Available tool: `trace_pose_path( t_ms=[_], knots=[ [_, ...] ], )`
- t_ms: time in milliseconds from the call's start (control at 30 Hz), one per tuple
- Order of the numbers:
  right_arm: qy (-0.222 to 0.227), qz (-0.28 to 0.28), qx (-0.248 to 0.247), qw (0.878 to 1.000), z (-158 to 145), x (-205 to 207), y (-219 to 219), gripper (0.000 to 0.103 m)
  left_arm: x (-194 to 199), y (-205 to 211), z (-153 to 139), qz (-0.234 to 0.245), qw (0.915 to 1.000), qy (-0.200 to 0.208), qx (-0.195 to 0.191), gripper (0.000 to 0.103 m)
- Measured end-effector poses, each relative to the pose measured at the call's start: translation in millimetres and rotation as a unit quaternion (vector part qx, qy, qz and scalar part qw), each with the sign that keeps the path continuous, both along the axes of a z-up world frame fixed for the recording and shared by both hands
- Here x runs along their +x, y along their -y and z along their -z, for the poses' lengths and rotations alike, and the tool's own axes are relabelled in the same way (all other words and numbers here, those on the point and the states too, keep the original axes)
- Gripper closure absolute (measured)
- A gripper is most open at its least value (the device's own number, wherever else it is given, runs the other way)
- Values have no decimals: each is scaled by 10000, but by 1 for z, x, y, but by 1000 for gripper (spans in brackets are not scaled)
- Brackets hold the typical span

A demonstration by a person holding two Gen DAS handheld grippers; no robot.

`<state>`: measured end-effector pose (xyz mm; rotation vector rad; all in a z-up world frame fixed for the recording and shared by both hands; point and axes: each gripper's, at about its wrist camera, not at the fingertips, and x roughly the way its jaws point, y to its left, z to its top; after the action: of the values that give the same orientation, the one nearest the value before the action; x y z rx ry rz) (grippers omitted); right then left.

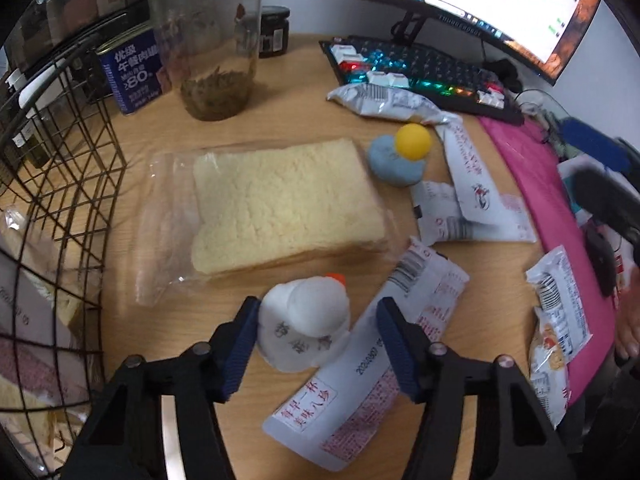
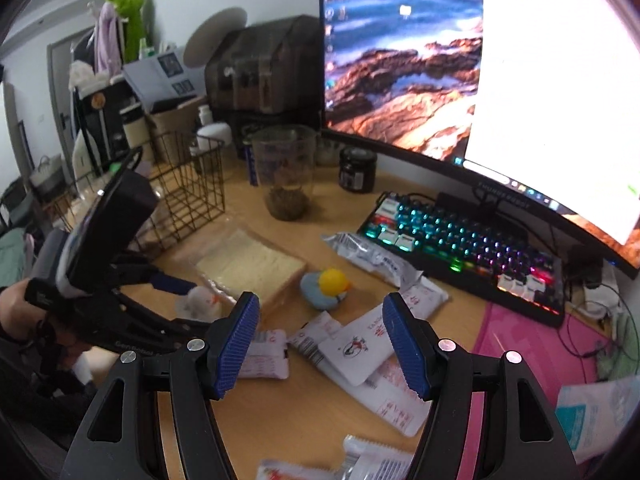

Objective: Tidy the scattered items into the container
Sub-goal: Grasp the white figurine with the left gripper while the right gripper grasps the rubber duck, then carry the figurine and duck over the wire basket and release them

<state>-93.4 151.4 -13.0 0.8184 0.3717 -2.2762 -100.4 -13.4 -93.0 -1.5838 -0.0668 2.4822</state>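
blue tin [image 1: 134, 76]: "优级 午餐肉", "80" | white sachet [image 1: 352, 396]: "美味八珍"

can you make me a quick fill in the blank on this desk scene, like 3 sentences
1. The left gripper is open around a small ____ duck toy.
2. The blue duck has a ____ head.
3. The bagged bread lies between the duck toys and the black wire ____.
4. The right gripper is open and holds ____.

Missing words: white; yellow; basket; nothing
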Motion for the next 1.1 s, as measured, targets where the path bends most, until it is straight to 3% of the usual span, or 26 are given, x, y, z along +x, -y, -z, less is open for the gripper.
trace_pose_path(
  t_ms=[133,300,733,800,1100],
  knots=[
    [152,-158,165,9996,17,-25,14,38,0,4,0,20,10000,-25,36,53],
    [454,-342,474,9973,48,-57,38,38,0,10,1,-9,9999,2,134,53],
    [675,-448,1237,9890,80,-83,76,39,1,12,3,55,9996,23,263,53],
    [764,-468,1261,9880,83,-85,77,51,0,12,3,52,9996,22,259,53],
    [832,-250,935,9918,70,-84,62,52,4,10,-11,55,9993,-144,329,53]
  ],
)
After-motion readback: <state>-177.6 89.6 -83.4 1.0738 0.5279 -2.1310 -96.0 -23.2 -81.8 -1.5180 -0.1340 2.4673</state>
